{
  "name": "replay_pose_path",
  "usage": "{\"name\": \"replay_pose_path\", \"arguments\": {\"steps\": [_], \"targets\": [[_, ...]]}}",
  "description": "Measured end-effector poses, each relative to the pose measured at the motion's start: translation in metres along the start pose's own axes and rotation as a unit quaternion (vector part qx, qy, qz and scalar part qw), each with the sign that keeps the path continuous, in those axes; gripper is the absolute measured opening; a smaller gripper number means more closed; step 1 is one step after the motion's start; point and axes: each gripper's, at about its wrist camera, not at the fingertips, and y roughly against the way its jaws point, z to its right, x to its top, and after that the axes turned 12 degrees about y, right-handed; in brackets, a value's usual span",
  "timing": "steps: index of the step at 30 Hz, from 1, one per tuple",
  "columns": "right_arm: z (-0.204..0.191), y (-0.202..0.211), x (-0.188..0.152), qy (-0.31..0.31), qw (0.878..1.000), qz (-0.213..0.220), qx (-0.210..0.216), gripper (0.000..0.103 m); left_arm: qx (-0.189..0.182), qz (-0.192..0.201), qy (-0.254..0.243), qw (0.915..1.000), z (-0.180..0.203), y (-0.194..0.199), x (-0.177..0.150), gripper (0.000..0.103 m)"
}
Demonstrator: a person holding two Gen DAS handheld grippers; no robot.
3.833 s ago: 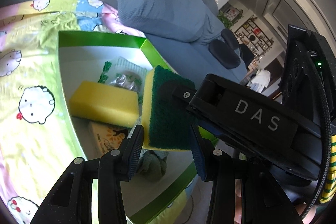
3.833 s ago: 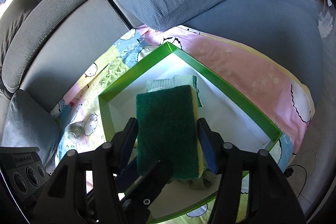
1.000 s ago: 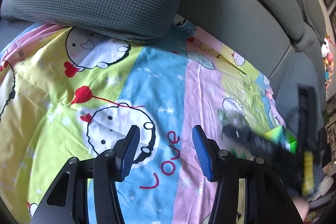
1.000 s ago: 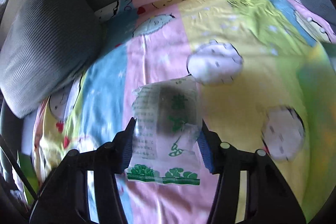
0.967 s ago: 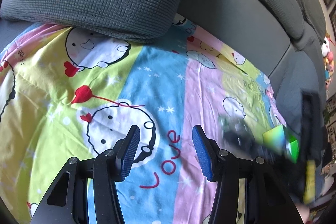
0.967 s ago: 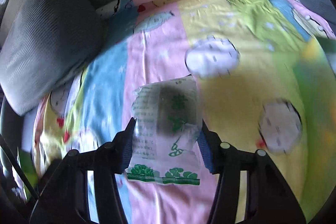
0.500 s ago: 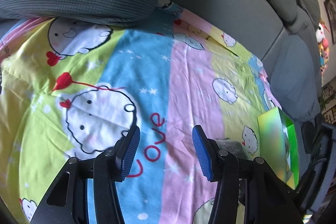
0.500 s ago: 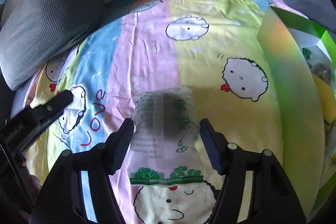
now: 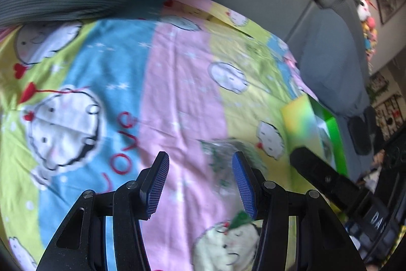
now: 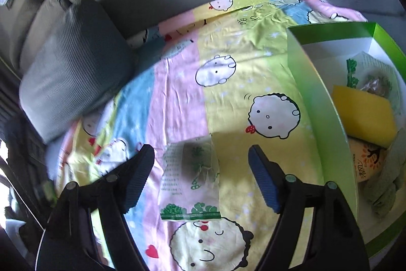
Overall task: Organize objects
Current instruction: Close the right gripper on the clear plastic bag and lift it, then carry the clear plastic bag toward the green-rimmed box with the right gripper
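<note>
My right gripper (image 10: pixel 201 175) has just been opening around the clear green-printed packet (image 10: pixel 190 174), pads clear of it. I judge this a release; next, retreat. My left gripper (image 9: pixel 200 179) gapes empty.

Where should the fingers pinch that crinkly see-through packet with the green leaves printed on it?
Probably across the packet's puffy middle, coming straight down from above. It lies flat on the cartoon blanket, long way pointing up the picture, so its two long sides face the right gripper's fingers. Those have just been opening and now stand apart from the packet. The flat sealed ends would likely slip.
</note>
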Motion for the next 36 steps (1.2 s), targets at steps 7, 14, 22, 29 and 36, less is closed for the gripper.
{"name": "replay_pose_path", "arguments": {"steps": [7,14,22,29,36], "targets": [[0.013,-0.006,0.002,-0.042,0.997,0.008,0.065,0.066,-0.026,-0.04,-0.012,0.9988,0.013,-0.016,-0.011,0.053],[0.015,-0.036,0.002,-0.068,0.993,-0.035,0.095,0.063,-0.026,-0.059,-0.031,0.9974,0.022,-0.027,-0.02,0.053],[0.022,-0.054,-0.003,-0.078,0.99,-0.07,0.095,0.063,-0.032,-0.072,-0.036,0.9963,0.023,-0.033,-0.022,0.053],[0.028,-0.066,-0.008,-0.092,0.985,-0.091,0.118,0.069,-0.033,-0.075,-0.031,0.9962,0.019,-0.037,-0.021,0.053],[0.031,-0.077,-0.012,-0.114,0.977,-0.103,0.151,0.07,-0.039,-0.09,-0.02,0.995,0.016,-0.043,-0.021,0.056]]}}
